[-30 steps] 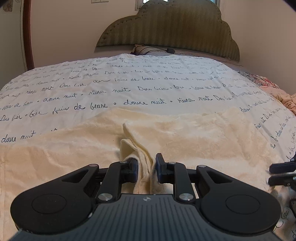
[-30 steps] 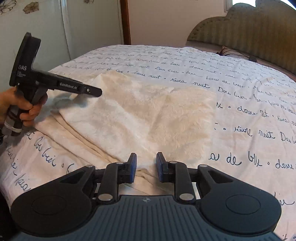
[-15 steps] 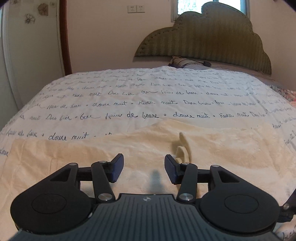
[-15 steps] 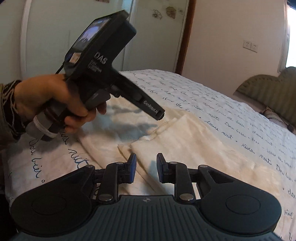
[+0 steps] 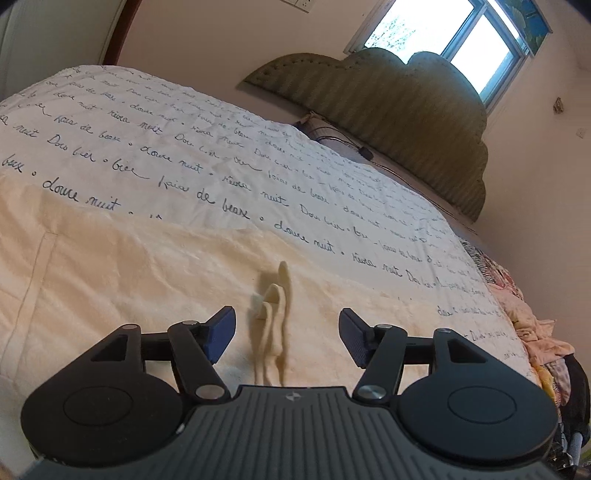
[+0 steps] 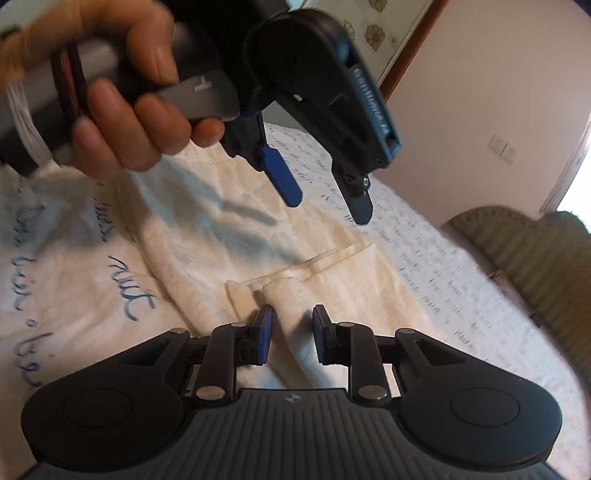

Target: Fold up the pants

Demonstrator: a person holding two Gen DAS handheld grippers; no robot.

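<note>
Cream fleece pants [image 5: 147, 277] lie spread on the bed. My left gripper [image 5: 286, 314] hovers just over them and its jaws are opening. A pinched-up ridge of the cream cloth [image 5: 275, 306] stands between the pads, touching neither. From the right wrist view the left gripper [image 6: 327, 206] hangs open above the pants [image 6: 207, 258], held by a person's hand [image 6: 129, 122]. My right gripper [image 6: 293, 312] is low at the pants' near corner, its jaws narrow, with a fold of the cloth running up between the pads and pinched there.
The bedspread [image 5: 221, 158] is white with dark script print. A green padded headboard [image 5: 406, 110] and a window [image 5: 461, 33] stand at the far end. A heap of patterned clothes [image 5: 535, 332] lies at the bed's right edge.
The left gripper let go of the cloth fold, opened wide and lifted, rolling as it rose. The right gripper swung left with the cloth corner and now sits right under the left gripper.
</note>
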